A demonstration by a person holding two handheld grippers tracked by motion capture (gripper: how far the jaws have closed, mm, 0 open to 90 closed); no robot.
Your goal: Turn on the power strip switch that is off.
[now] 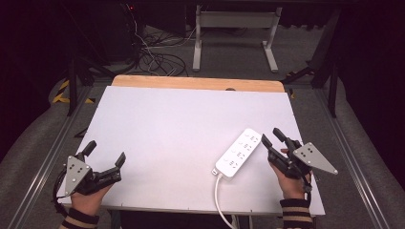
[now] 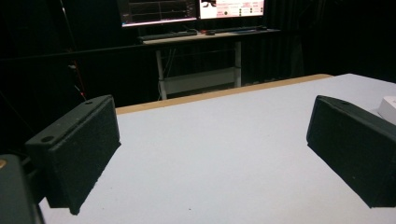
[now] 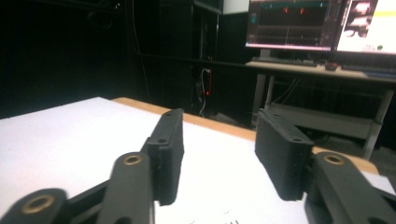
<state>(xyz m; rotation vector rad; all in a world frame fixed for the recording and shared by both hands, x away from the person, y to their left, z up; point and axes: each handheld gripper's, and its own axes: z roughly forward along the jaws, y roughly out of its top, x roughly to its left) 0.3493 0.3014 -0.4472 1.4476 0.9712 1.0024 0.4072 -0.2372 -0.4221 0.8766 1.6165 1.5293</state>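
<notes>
White rectangular plastic power strip (image 1: 239, 152) with white cord — lies flat and slantwise on the white table sheet (image 1: 181, 124), just left of the right gripper (image 1: 273, 136), untouched; likely placed for a side-on approach. Right gripper: jaws partly parted, nothing between them. Left gripper (image 1: 106, 151): jaws wide apart, empty, well away to the strip's left. Markings — none legible.
</notes>
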